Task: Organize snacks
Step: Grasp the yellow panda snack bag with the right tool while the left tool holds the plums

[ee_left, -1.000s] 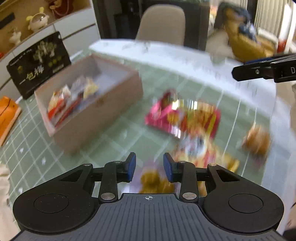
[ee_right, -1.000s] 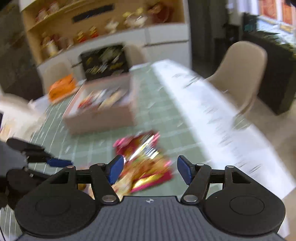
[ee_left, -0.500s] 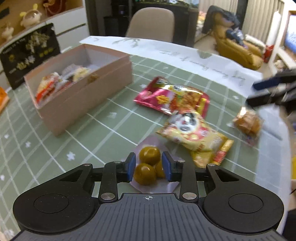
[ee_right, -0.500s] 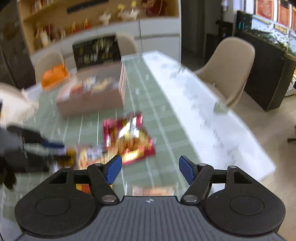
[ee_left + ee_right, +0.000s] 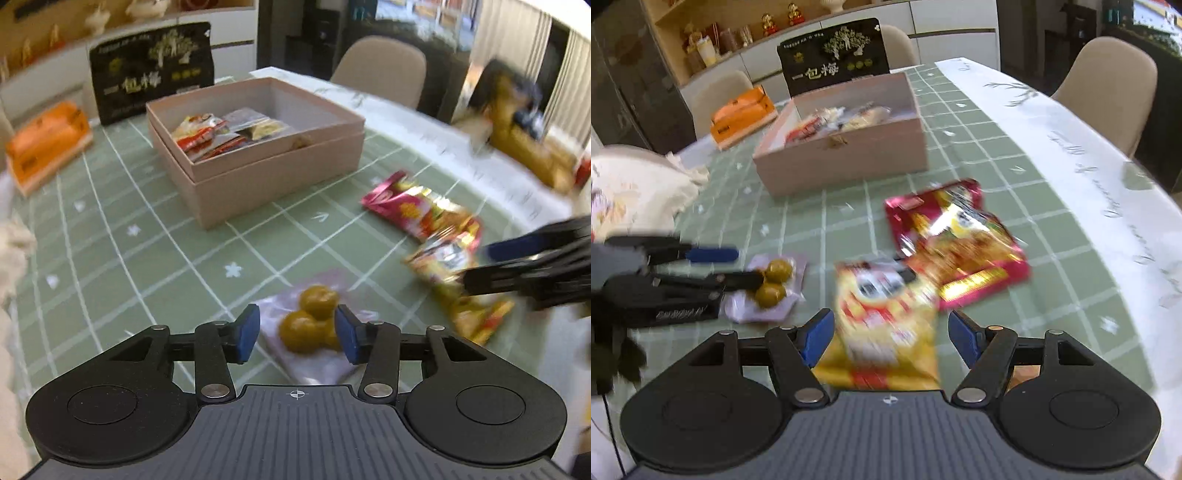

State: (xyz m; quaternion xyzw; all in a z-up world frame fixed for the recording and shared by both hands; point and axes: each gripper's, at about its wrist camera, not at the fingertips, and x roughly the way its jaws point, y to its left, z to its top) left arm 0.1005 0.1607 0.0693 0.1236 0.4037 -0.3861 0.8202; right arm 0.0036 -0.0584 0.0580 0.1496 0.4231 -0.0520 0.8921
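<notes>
On the green cloth (image 5: 110,240), the left gripper (image 5: 297,334) stood spread, pads either side of the plum pack (image 5: 314,325) without clamping it. Right gripper (image 5: 888,334) was likewise released, straddling the yellow bag (image 5: 882,317). Beyond lay the red bag (image 5: 956,240) and the box (image 5: 258,147), part-filled with snacks.

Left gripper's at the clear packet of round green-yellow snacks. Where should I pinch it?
Judging by the left wrist view, pinch the clear packet across its bulging middle, over the round pieces, coming from the near edge. It lies flat and the open left gripper already straddles that bulge.
</notes>
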